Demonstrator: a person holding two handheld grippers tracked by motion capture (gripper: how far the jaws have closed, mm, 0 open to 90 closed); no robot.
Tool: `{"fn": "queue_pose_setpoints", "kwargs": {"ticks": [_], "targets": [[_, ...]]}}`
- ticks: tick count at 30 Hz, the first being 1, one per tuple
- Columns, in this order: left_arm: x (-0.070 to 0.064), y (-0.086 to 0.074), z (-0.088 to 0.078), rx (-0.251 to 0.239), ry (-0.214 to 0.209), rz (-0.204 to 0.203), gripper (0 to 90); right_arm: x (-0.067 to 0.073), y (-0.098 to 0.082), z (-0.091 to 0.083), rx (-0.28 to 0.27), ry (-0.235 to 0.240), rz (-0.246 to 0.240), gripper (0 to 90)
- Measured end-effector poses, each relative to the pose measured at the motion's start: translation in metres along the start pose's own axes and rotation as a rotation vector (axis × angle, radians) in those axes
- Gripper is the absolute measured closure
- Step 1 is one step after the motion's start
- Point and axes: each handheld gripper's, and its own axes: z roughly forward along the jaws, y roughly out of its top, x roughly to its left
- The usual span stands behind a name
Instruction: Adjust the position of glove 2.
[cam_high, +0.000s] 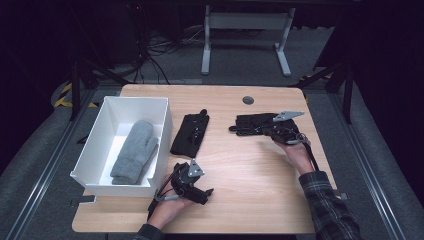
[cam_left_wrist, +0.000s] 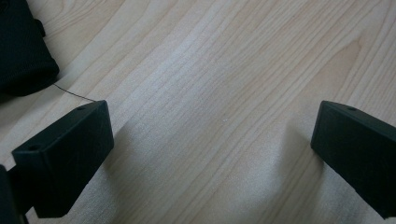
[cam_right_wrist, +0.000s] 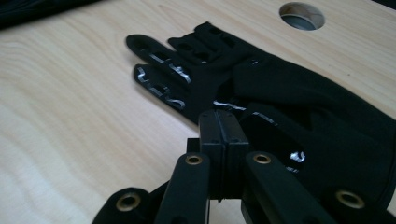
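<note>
The left gripper (cam_high: 200, 192) rests low with its fingers (cam_left_wrist: 70, 154) spread wide apart. The right gripper (cam_high: 270, 131) lies level, fingers (cam_right_wrist: 223, 135) pressed together.

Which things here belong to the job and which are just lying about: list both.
In the job:
- black glove at the right gripper, whose jaws are closed at its edge
- second black glove
- grey mitten
- white box
- left gripper, open over bare wood

Lying about:
- table's cable hole
- desk frame behind
</note>
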Motion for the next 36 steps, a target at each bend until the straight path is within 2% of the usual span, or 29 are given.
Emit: {"fn": "queue_pose_setpoints", "kwargs": {"ticks": [5,9,13,20,27,36], "targets": [[0.0,0.0,0.0,0.0,0.0,0.0,0.0,-0.014,0.003,0.013,0.018,-0.028,0.02,90.0],[0.0,0.0,0.0,0.0,0.0,0.001,0.0,-0.021,-0.001,0.024,0.055,-0.05,0.034,90.0],[0.0,0.0,0.0,0.001,-0.001,0.004,0.0,-0.024,-0.006,0.027,0.058,-0.035,0.056,90.0],[0.0,0.0,0.0,0.001,-0.001,0.004,0.0,-0.017,-0.016,0.017,0.054,-0.03,0.055,90.0],[0.0,0.0,0.0,0.001,-0.001,0.004,0.0,0.0,-0.028,0.0,0.075,-0.011,0.016,90.0],[0.0,0.0,0.0,0.0,-0.001,0.001,0.0,0.021,-0.046,-0.022,0.089,0.022,0.003,90.0]]}}
